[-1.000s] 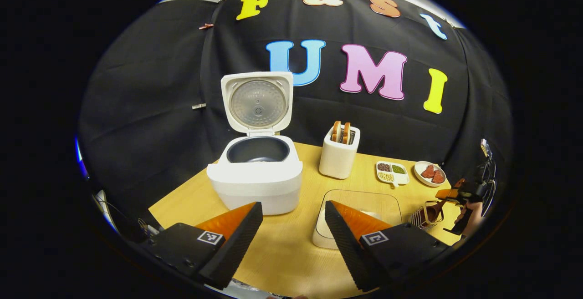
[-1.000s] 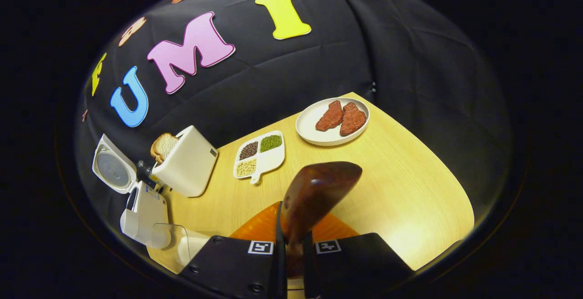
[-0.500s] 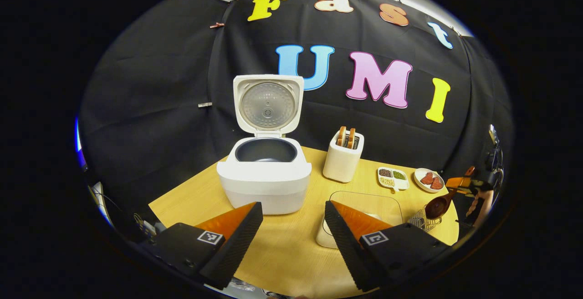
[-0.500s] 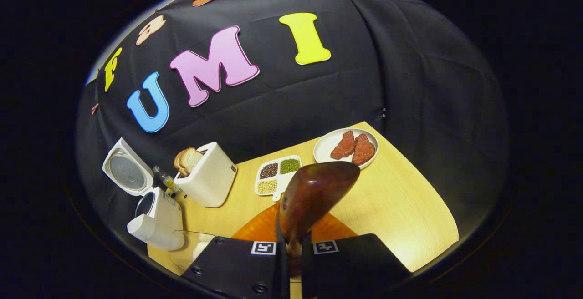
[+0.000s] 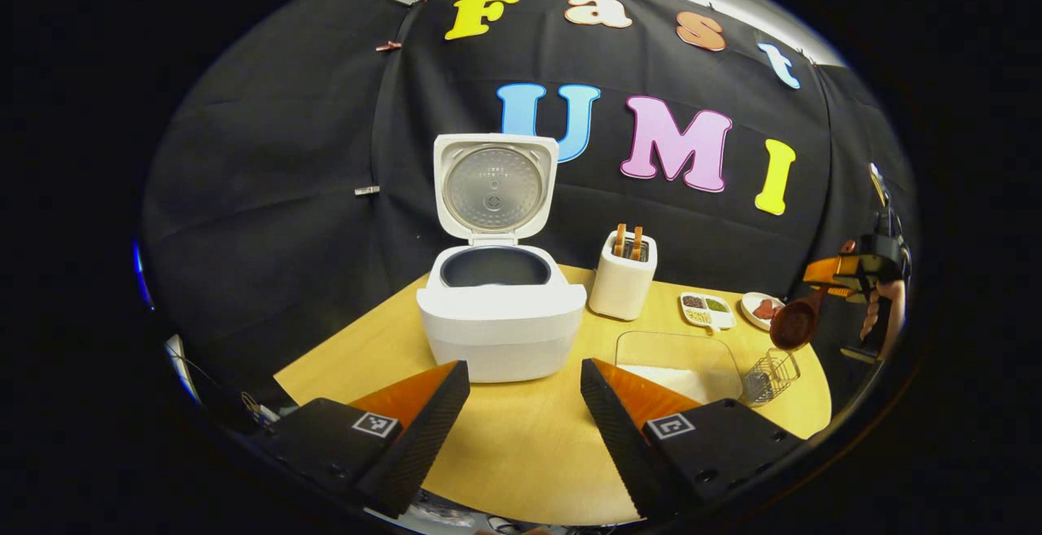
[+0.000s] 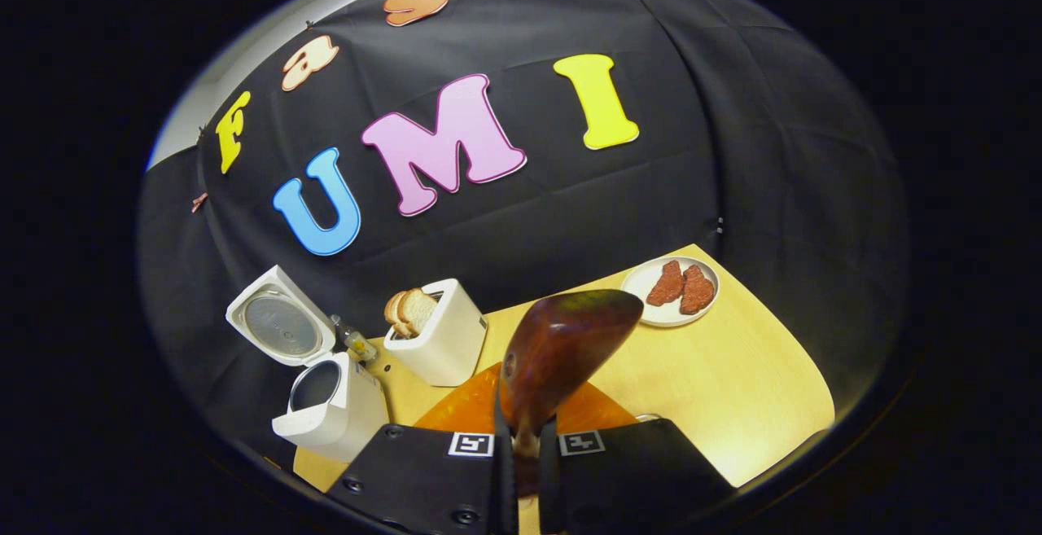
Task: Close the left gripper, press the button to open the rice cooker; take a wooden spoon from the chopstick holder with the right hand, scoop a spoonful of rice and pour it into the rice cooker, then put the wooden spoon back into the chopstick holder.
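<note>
The right gripper (image 6: 521, 445) was clamped on the handle of the wooden spoon (image 6: 562, 348), both fingers pressing close together on the thin neck just below the bowl, so that the bowl rose straight ahead of the camera in the right gripper view. In the left gripper view the same spoon (image 5: 796, 322) hung in the air at the far right, bowl tilted down, above and well clear of the wire chopstick holder (image 5: 769, 374), held by the other gripper and a hand (image 5: 883, 319). The left gripper (image 5: 525, 405) hovered low over the wooden table (image 5: 505, 437) with its fingers wide apart and nothing between them. The rice cooker (image 5: 501, 315) stood with its lid upright and the dark inner pot exposed, so the button step looked finished. Just right of it sat a clear container of rice (image 5: 680, 360), with the holder beside its far corner. A toaster (image 5: 623, 278), a divided dish of beans (image 5: 707, 311) and a plate of meat (image 6: 672, 287) stood further back. The spoon would likely handle as light, stiff and smooth: a polished, rounded handle could twist or slide between two flat pads, above all once the bowl carried rice. A hold this near the bowl probably kept that leverage small but left little reach into the container. The rice itself would be loose and spill easily, so the bowl would need keeping level on the way to the pot.
</note>
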`<state>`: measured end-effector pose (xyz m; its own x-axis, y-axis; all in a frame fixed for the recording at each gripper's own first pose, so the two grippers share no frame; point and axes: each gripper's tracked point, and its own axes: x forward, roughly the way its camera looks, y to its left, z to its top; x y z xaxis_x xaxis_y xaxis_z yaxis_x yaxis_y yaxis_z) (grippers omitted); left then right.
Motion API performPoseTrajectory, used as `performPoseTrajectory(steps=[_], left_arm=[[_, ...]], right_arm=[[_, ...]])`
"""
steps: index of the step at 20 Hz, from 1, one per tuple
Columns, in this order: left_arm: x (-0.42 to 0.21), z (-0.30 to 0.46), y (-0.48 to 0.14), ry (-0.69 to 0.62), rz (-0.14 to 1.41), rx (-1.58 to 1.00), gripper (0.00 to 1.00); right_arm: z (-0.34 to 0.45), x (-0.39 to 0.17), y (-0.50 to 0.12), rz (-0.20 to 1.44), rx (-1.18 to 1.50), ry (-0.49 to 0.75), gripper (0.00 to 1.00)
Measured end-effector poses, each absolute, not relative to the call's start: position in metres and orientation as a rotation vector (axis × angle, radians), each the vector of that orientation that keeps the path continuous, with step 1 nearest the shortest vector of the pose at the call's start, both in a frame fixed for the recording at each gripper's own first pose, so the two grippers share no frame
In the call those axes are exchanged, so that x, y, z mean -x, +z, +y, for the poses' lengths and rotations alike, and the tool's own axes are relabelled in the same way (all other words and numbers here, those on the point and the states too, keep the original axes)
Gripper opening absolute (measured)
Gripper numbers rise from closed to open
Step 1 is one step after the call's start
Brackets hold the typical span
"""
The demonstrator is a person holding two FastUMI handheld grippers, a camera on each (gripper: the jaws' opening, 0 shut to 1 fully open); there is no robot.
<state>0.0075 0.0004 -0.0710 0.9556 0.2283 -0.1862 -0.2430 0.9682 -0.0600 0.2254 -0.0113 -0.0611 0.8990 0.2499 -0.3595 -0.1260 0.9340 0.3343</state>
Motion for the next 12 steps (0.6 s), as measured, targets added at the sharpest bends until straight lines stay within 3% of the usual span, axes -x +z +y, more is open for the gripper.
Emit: performPoseTrajectory(steps=[6, 12], left_arm=[[0.008, 0.025, -0.077, 0.206, 0.178, 0.109, 0.95], [0.01, 0.04, -0.101, 0.116, 0.22, 0.128, 0.95]], right_arm=[[0.056, -0.207, -0.06, 0.388, -0.26, 0.285, 0.14], [0.095, -0.202, -0.117, 0.408, -0.077, 0.299, 0.14]])
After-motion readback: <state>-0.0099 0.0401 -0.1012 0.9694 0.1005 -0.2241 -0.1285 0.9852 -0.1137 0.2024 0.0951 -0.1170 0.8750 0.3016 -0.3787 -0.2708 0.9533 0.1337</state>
